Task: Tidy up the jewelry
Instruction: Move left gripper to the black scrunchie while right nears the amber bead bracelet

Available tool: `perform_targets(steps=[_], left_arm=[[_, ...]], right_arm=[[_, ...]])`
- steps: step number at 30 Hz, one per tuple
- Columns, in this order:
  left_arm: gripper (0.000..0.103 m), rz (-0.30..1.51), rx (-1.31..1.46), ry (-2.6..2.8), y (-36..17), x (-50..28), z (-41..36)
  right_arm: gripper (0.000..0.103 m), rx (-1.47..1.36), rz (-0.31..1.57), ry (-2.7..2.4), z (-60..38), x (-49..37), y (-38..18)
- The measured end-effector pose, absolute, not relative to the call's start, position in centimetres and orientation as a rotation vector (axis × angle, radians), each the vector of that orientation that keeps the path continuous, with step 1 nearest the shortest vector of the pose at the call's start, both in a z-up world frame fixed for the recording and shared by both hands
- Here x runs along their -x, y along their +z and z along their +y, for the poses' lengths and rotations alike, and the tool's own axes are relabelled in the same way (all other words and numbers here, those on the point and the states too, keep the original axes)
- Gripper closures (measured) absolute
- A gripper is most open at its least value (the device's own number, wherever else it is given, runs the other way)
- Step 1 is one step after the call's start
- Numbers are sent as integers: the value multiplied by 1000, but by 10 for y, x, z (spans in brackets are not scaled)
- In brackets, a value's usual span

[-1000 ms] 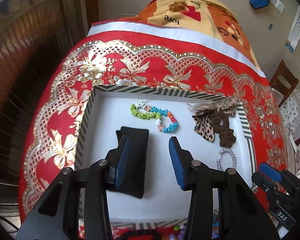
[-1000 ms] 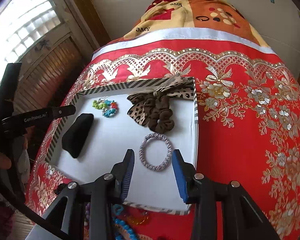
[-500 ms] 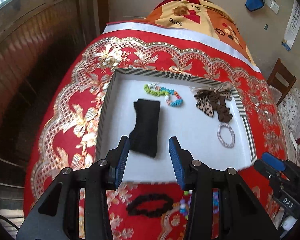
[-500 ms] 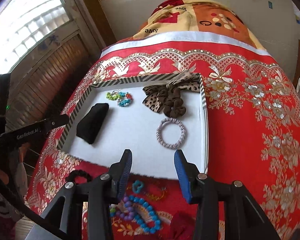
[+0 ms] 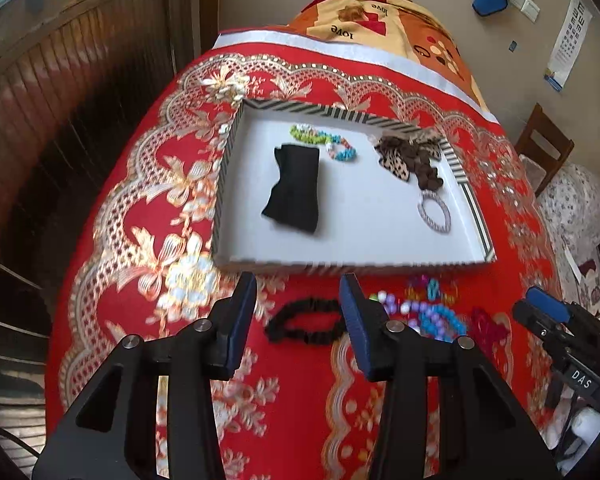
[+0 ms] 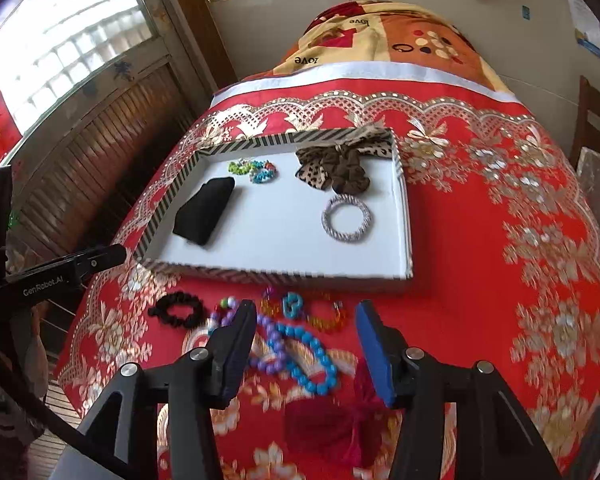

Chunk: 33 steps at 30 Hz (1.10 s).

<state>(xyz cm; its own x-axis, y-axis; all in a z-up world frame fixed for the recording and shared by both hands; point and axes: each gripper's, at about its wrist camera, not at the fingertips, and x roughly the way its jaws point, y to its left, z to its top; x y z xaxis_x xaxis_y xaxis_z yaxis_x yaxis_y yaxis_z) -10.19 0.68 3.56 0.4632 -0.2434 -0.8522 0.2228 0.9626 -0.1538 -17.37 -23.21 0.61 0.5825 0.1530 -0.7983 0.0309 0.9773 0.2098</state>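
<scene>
Both grippers hung above the red floral cloth (image 5: pixel 148 184), short of the near wall of the striped tray (image 5: pixel 352 266). Left gripper (image 5: pixel 298 312) had its jaws apart, nothing between them; a black scrunchie (image 5: pixel 304 326) lay on the cloth in the gap below. Right gripper (image 6: pixel 306 340) was likewise spread and empty, over a loose pile of jewelry: blue bead bracelet (image 6: pixel 312 364), purple beads (image 6: pixel 270 344), a small turquoise piece (image 6: pixel 292 305), an orange-red beaded strand (image 6: pixel 332 322), and a dark red fabric bow (image 6: pixel 332 424) nearest the camera. Inside the tray, on its white floor: black pouch (image 6: pixel 206 210) at left, multicoloured bead bracelets (image 6: pixel 254 170) toward the far wall, leopard-print and brown scrunchies (image 6: pixel 336 164) in the far right corner, and a grey woven bangle (image 6: pixel 347 219) just in front of them, lying apart from the rest.
</scene>
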Motion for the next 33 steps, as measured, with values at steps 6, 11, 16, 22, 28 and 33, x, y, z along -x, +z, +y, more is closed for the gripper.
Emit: perform_targets(steps=[6, 11, 16, 22, 28, 33], left_arm=[[54, 1083, 48, -290, 27, 118, 25], [54, 1120, 64, -283, 14, 126, 35], [54, 1162, 77, -280, -2, 130, 38], [54, 1183, 103, -297, -14, 125, 38], [48, 1191, 100, -304, -22, 114, 32], [48, 1196, 107, -289, -28, 97, 22]], right_arm=[[54, -225, 962, 44, -236, 206, 0], [54, -228, 979, 38, -237, 226, -9], [54, -211, 973, 59, -230, 235, -13], [54, -161, 965, 68, -222, 222, -18], [54, -173, 970, 58, -224, 203, -21], [54, -164, 988, 60, -223, 184, -28]])
